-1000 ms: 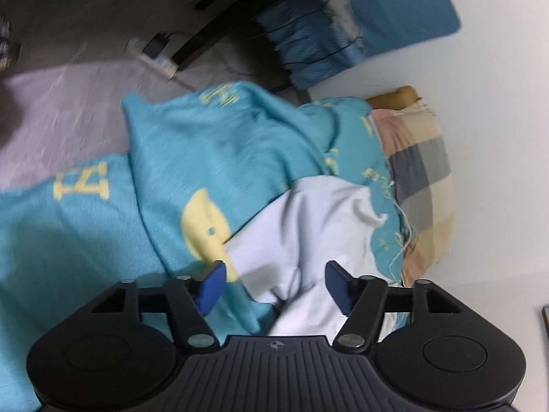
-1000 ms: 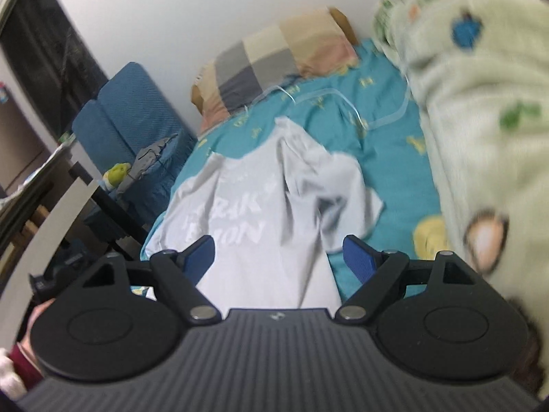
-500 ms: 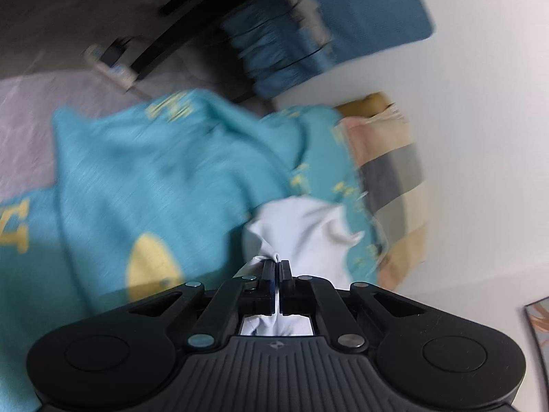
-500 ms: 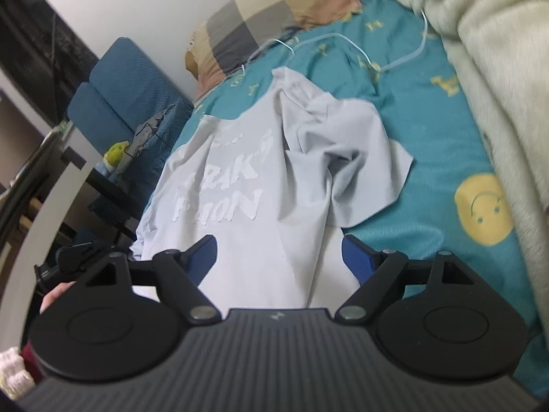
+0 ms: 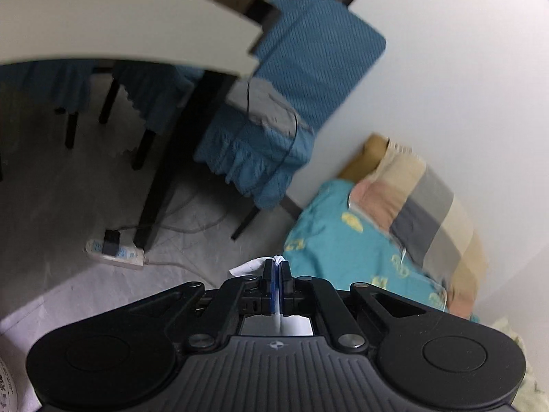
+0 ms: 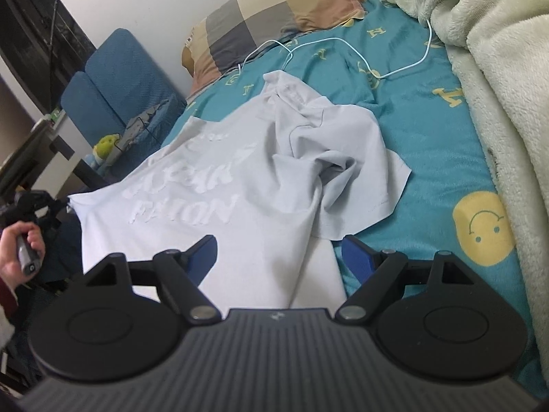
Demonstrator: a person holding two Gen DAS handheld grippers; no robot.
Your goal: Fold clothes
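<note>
Since a second ago, the left gripper point(image 5: 278, 267) has clamped shut on a corner of the white T-shirt point(image 5: 252, 263) and lifted it clear of the bed; its view now faces the floor, a blue chair point(image 5: 302, 79) and the pillow point(image 5: 422, 213). From the right wrist, the T-shirt point(image 6: 219, 199) lies crumpled and unfolded on the teal bedsheet point(image 6: 429, 130), one sleeve bunched, so folding has barely begun. The right gripper point(image 6: 279, 249) hangs wide open over the near hem, holding nothing.
</note>
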